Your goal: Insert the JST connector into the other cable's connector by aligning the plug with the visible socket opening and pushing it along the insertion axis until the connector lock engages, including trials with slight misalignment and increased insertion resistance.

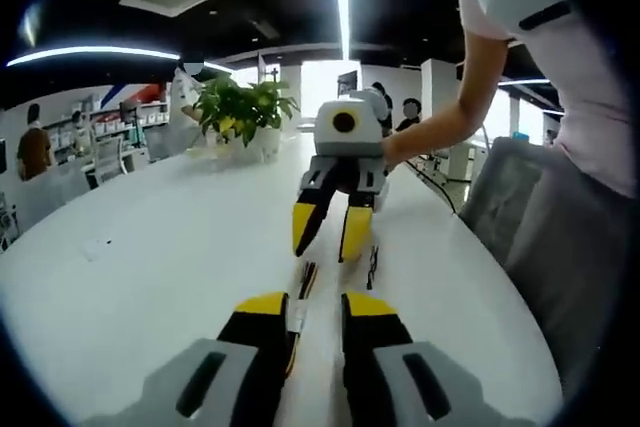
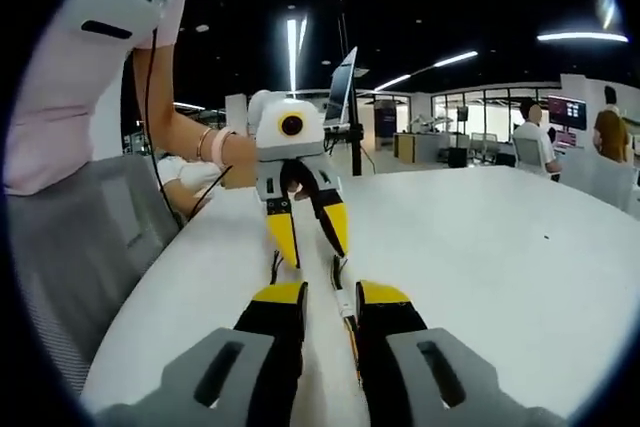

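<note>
A thin cable with orange and black wires (image 1: 307, 279) lies on the white table (image 1: 150, 267) and runs in between my left gripper's (image 1: 315, 309) yellow-tipped jaws. Its white connector (image 1: 297, 319) lies close to the left jaw's inner face. The left gripper is open. Facing it stands my right gripper (image 1: 329, 237), also open, tips low over the table. In the right gripper view a white connector (image 2: 343, 299) with wires lies between the right gripper's (image 2: 332, 297) open jaws, near the right one. The left gripper (image 2: 310, 239) hangs opposite. A short black cable (image 1: 372, 263) (image 2: 275, 267) lies beside them.
A person in a pink top (image 1: 590, 97) stands at the table's edge by a grey chair (image 1: 520, 207) (image 2: 90, 237). A potted plant (image 1: 240, 112) sits at the far end. Other people (image 2: 530, 137) and desks are in the background.
</note>
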### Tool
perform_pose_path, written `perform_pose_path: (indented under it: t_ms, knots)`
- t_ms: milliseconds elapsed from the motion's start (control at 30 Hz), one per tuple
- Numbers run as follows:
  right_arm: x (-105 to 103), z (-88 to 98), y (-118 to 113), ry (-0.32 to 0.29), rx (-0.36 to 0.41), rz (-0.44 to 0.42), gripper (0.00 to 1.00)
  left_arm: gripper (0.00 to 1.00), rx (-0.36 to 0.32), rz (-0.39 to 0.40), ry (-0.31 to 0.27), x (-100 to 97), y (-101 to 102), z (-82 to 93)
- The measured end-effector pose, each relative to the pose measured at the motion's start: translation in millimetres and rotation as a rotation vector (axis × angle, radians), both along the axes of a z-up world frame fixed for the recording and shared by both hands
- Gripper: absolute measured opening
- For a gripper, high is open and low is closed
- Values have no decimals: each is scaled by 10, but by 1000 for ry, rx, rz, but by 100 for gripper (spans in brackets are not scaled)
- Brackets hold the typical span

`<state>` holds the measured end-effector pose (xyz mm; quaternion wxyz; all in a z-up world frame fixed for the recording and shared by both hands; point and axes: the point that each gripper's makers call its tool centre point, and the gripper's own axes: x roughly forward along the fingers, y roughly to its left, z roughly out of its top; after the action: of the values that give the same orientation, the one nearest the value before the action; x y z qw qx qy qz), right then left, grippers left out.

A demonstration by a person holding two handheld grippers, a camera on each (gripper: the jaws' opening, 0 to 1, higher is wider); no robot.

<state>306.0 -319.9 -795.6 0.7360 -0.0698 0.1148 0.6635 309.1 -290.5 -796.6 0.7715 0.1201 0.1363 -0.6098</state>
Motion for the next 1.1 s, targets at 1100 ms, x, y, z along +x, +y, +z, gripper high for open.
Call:
perform_pose_path:
  t_ms: [1100]
  knots:
    - [-387,-277,-82,30,-49,16,16,18,0,78,55,-371,192,-219]
